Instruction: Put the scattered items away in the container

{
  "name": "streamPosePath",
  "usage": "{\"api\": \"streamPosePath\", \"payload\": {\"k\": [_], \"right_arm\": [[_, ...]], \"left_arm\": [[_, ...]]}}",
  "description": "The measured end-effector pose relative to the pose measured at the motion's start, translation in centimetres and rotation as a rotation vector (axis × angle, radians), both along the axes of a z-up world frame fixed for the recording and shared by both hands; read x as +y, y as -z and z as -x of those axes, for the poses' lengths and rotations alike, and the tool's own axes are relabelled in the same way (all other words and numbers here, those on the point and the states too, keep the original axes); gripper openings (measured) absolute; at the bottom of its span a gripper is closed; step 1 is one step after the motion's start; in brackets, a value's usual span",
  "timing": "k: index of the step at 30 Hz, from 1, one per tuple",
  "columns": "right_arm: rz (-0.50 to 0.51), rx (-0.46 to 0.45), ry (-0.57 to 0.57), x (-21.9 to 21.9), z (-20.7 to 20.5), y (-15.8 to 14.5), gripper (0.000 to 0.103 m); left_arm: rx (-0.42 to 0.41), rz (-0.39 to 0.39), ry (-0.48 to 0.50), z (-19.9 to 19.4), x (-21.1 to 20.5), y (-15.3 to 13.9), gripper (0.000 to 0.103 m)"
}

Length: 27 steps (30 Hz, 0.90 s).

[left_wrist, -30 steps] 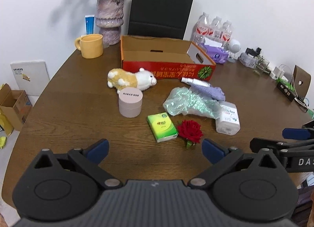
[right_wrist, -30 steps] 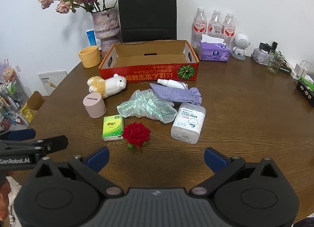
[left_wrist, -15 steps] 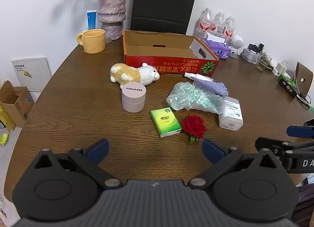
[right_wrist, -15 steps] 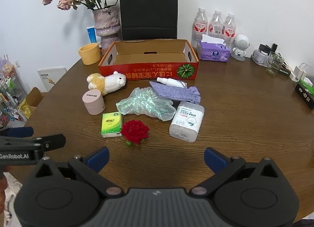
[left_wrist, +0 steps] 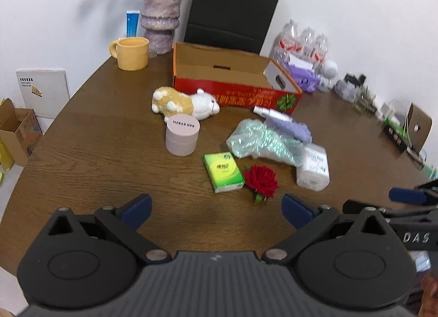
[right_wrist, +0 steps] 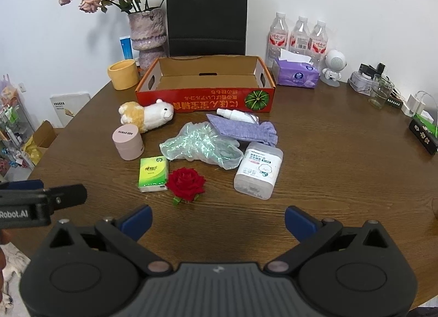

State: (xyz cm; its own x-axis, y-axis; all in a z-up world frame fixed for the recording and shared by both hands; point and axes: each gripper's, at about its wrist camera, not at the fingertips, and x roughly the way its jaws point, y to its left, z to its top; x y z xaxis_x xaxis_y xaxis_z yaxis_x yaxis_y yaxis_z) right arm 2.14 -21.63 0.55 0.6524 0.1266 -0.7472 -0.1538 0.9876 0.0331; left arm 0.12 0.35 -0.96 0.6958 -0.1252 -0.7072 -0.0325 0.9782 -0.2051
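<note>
Left wrist: left gripper (left_wrist: 216, 204) spread wide, empty, above table (left_wrist: 95, 158). Red rose (left_wrist: 261, 180) at 12 o'clock beside green tissue pack (left_wrist: 223, 172); pink jar (left_wrist: 182, 137) at 11. Cardboard box (left_wrist: 232, 81) beyond, empty. "DAS" readable at 3.

Right wrist: right gripper (right_wrist: 217, 217) splayed, empty. Only here: purple tissue pack (right_wrist: 297, 74), "Robot.AI" at 9.

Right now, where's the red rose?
On the table, near front in both views: the red rose lies just right of the green tissue pack, touching it, ahead of the open right gripper.
</note>
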Motion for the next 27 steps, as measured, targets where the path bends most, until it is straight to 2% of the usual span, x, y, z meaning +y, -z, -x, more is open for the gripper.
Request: {"api": "streamPosePath", "payload": {"k": [6,10,27], "right_arm": [[-0.011,0.015,0.017,-0.39,-0.44,0.32,0.103],[-0.014,0.015,0.020,-0.45,-0.54,0.35,0.103],[-0.011,0.016,0.017,-0.45,-0.62,0.51,0.103]], "left_arm": [[0.001,0.026,-0.026,-0.13,-0.12,-0.22,0.103],[0.009,-0.018,-0.011,-0.27,-0.70,-0.10,0.103],[0.005,-0.021,-0.033,-0.09,-0.34,-0.04,0.103]]}}
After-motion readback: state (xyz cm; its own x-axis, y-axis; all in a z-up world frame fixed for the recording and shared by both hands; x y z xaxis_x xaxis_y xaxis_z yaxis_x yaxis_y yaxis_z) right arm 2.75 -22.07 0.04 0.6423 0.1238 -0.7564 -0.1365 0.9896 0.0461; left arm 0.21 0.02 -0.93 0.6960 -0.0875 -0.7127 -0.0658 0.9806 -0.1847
